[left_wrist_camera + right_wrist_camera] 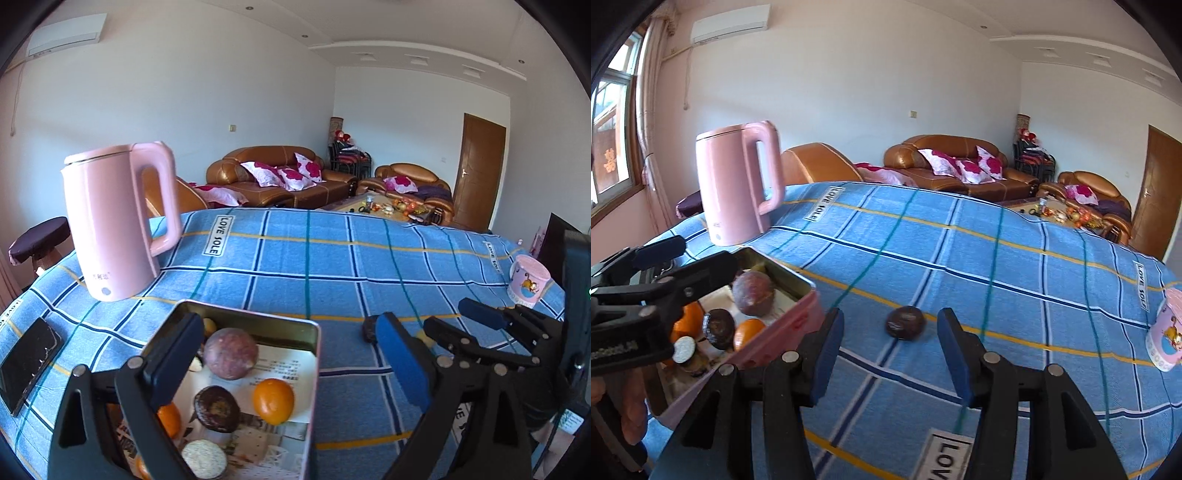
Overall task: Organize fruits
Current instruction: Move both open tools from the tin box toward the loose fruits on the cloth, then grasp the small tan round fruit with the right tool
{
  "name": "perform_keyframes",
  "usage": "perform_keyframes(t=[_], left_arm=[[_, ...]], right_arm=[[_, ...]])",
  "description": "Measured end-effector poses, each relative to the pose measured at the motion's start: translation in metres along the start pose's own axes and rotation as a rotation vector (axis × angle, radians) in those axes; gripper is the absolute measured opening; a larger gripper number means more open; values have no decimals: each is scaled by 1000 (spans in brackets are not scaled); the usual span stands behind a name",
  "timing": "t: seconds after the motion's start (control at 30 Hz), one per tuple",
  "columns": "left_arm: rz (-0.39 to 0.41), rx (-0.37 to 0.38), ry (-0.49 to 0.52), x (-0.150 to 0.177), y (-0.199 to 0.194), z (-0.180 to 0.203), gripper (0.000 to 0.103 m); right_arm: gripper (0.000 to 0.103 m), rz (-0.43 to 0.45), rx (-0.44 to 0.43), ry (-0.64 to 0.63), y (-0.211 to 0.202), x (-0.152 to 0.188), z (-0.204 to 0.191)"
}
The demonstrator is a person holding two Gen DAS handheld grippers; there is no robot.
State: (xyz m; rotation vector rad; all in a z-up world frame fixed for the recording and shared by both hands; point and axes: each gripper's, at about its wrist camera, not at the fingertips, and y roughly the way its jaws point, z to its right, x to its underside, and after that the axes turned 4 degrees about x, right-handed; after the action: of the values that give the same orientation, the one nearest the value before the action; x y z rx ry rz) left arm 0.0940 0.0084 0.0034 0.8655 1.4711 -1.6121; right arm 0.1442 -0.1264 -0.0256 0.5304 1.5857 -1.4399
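Blue-padded fingers of the right tool (888, 356) are standing apart with nothing between them, framing a dark, wrinkled fruit (905, 327) that is lying alone on the checked cloth of the bench (1015, 266), a little ahead of the tips. To its left, the pink tin (798, 321) is already holding the rest: a large purplish fruit (753, 293), two oranges (749, 332) and another dark round one (718, 328). The left tool (288, 363) is hanging over that tin with its fingers spread wide, gripping nothing (one pad is overlapping the tin's near corner in its own view, though contact cannot be judged).

The lone fruit is looking small, light and fairly firm, with a dry, puckered skin that should be giving the pads good purchase; being round, it is likely to roll if nudged from one side. Taking it across its widest middle, both pads meeting it together, seems the safest hold. A pink kettle (737, 184) is standing behind the tin, and a pink cup (1167, 332) is sitting well off to the right.
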Motion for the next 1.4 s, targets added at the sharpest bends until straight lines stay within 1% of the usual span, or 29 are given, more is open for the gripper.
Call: perform_keyframes(t=[0.07, 0.13, 0.2, 0.27, 0.33, 0.37, 0.43, 0.5, 0.57, 0.6, 0.67, 0.7, 0.77, 0.83, 0.87, 0.93, 1.0, 1.03, 1.1, 1.13, 1.17, 1.2, 1.23, 1.27, 1.3, 1.33, 1.4], left_arm=[[-8, 6, 15, -1, 4, 13, 98], [-8, 3, 38, -2, 6, 25, 98], [-12, 5, 58, -1, 12, 33, 100], [-18, -17, 79, 0, 20, 37, 101], [-38, -34, 85, 1, 28, 35, 101], [-41, -35, 73, 0, 29, 32, 101], [-20, -45, 59, -2, 29, 27, 101], [-12, -80, 65, -4, 34, 21, 101], [-20, -129, 76, -7, 43, 15, 101], [-23, -131, 75, -8, 45, 13, 101], [-30, -109, 65, -10, 46, 11, 101], [-36, -100, 73, -9, 46, 14, 101], [-51, -80, 105, -7, 49, 23, 101], [-70, -64, 126, -4, 52, 33, 101], [-81, -50, 136, -3, 54, 38, 101], [-92, -29, 157, -1, 55, 48, 101], [-107, 3, 181, -1, 59, 58, 100], [-125, 23, 190, -1, 63, 63, 100], [-159, 43, 208, 0, 73, 71, 94], [-180, 49, 217, 1, 79, 74, 90], [-203, 54, 224, 2, 85, 77, 85], [-224, 63, 225, 3, 90, 79, 83], [-244, 81, 221, 3, 96, 81, 80], [-263, 97, 211, 3, 101, 82, 75], [-280, 104, 205, 3, 107, 83, 71], [-294, 107, 209, 3, 112, 86, 66], [-321, 107, 228, 6, 121, 91, 65]], right_arm=[[55, -28, 40, 16, 6, 0, 17], [54, -57, 59, 34, 13, 1, 31], [54, -85, 65, 43, 22, 2, 40], [54, -111, 48, 52, 31, 4, 43], [54, -134, 35, 56, 36, 7, 42], [54, -141, 23, 59, 39, 8, 42], [54, -158, 10, 55, 43, 10, 40], [53, -173, 4, 50, 47, 11, 39], [51, -200, -12, 55, 54, 12, 40], [50, -208, -22, 62, 56, 12, 40], [47, -223, -27, 62, 60, 12, 40], [41, -237, -34, 62, 63, 12, 41], [38, -277, -64, 76, 72, 13, 42], [28, -297, -85, 105, 76, 14, 47], [27, -292, -96, 117, 75, 14, 48], [26, -270, -96, 126, 70, 15, 51], [26, -246, -77, 134, 64, 15, 54], [26, -237, -54, 138, 61, 15, 57], [26, -227, 10, 144, 59, 14, 63], [26, -222, 37, 154, 57, 15, 68], [26, -219, 56, 164, 56, 15, 74], [26, -218, 73, 175, 55, 15, 79], [26, -217, 84, 189, 54, 16, 85], [26, -214, 86, 205, 53, 17, 90], [26, -211, 83, 216, 51, 17, 93], [26, -208, 81, 222, 51, 17, 95], [26, -205, 77, 216, 50, 17, 94]])
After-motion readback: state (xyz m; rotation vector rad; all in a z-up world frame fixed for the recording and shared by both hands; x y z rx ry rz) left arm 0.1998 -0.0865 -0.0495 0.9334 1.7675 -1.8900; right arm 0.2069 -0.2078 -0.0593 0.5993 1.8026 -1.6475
